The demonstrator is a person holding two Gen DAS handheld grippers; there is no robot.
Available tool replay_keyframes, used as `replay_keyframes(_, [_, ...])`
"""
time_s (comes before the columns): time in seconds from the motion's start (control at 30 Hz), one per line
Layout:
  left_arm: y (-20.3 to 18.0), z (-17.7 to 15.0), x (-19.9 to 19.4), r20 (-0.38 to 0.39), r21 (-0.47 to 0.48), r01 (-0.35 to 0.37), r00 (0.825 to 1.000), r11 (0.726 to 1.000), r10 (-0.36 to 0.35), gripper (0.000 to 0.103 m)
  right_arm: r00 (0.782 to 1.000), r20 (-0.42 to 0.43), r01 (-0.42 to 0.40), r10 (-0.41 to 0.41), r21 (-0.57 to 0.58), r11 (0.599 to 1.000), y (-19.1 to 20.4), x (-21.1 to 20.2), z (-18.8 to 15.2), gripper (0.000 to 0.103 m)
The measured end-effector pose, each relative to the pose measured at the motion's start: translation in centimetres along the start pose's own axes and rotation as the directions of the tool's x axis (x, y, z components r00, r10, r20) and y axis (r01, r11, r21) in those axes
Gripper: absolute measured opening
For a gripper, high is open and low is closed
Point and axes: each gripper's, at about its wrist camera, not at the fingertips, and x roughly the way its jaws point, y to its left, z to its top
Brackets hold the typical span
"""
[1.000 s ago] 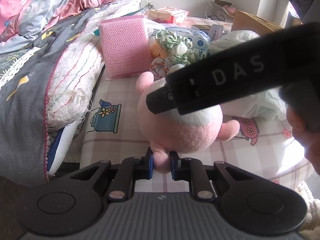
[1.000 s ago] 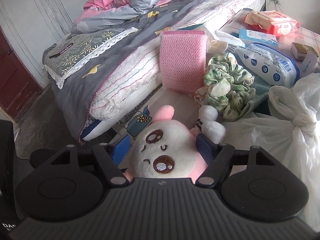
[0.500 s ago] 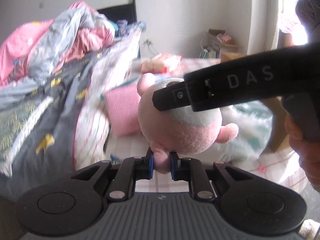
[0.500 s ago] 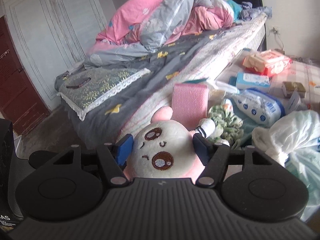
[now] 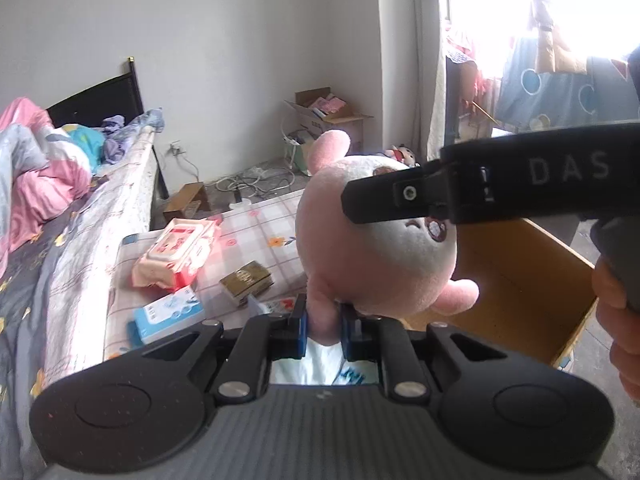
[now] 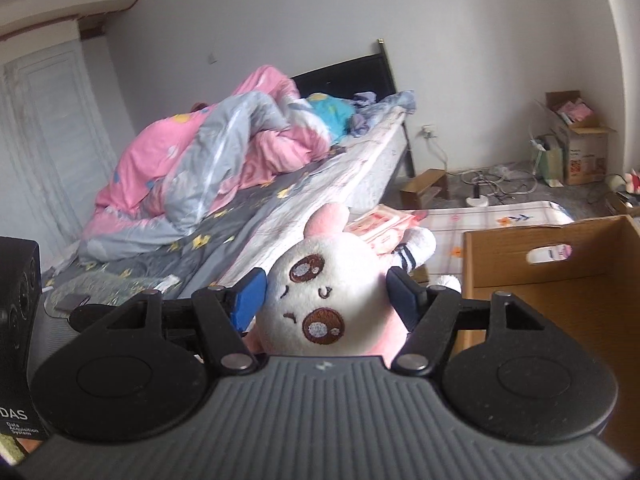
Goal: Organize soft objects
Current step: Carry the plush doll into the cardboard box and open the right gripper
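Observation:
A pink and white plush toy (image 5: 376,248) hangs in the air, held by both grippers. In the left wrist view my left gripper (image 5: 323,330) is shut on one of its small pink limbs at the bottom. A finger (image 5: 384,200) of the right gripper crosses the toy's face from the right. In the right wrist view my right gripper (image 6: 326,291) has its blue pads pressed on either side of the plush toy's (image 6: 320,304) round head. An open cardboard box (image 6: 560,292) stands just right of the toy, and the cardboard box (image 5: 520,280) shows behind it in the left view.
A bed (image 6: 320,184) with a pink and grey quilt (image 6: 208,160) fills the left. On the checked mat (image 5: 256,232) lie a pink wipes pack (image 5: 176,256), a small gold box (image 5: 246,282) and a blue pack (image 5: 168,316). A hand (image 5: 616,300) grips the right handle.
Both grippers have lifted the plush toy up off the mat and swung it right. The pink sponge and scrunchies have left view; the cardboard box now shows beside the toy.

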Motion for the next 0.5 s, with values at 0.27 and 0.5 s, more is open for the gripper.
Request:
replay_keyframes(0.27, [-1.1,6.3,14.4,-0.187,0.119,0.025,0.982,0.993,-0.003,0.014,0.99,-0.128,0.09,-0.051,0.32,0.943,-15.0,7.0,2.4,0.067])
replay_keyframes(0.5, [1.2,8.1,22.1,-0.283,0.215,0.001,0.957,0.977,0.061,0.013,0.978,-0.205,0.107,0.028,0.613,0.783,-24.2,14.6,-0.4,0.067])
